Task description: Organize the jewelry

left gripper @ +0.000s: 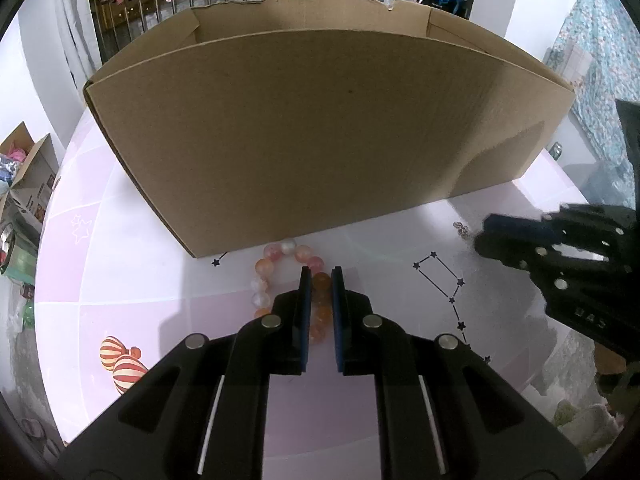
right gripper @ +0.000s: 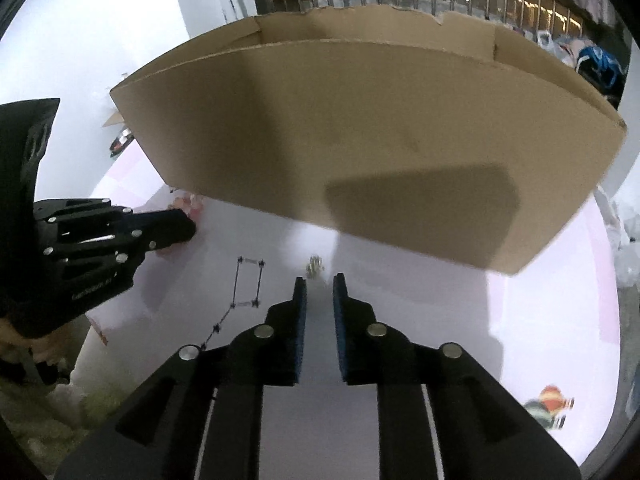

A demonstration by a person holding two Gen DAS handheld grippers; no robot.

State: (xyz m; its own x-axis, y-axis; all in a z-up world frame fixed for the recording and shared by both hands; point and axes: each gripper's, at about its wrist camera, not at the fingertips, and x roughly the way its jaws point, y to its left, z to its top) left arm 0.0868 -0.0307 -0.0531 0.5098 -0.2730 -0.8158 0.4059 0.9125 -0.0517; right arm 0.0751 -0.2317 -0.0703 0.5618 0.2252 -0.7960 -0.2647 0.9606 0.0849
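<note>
A bracelet of pink and orange beads [left gripper: 276, 272] lies on the table just in front of a large open cardboard box [left gripper: 320, 132]. My left gripper [left gripper: 321, 278] stands over the bracelet's right side, its jaws narrowly apart with orange beads [left gripper: 320, 304] between the pads; I cannot tell if the pads touch them. A small pale metal trinket [right gripper: 315, 267] lies on the table just ahead of my right gripper [right gripper: 320, 284], whose jaws are slightly apart and empty. The trinket also shows in the left wrist view [left gripper: 462, 229], beside the right gripper [left gripper: 486, 236].
The table [left gripper: 132, 280] has a pink and white cover with star-line drawings [left gripper: 440, 276] and a striped balloon picture [left gripper: 120, 360]. The box [right gripper: 360, 140] fills the far side. The left gripper [right gripper: 188, 226] shows at the left of the right wrist view, over the bracelet [right gripper: 190, 204].
</note>
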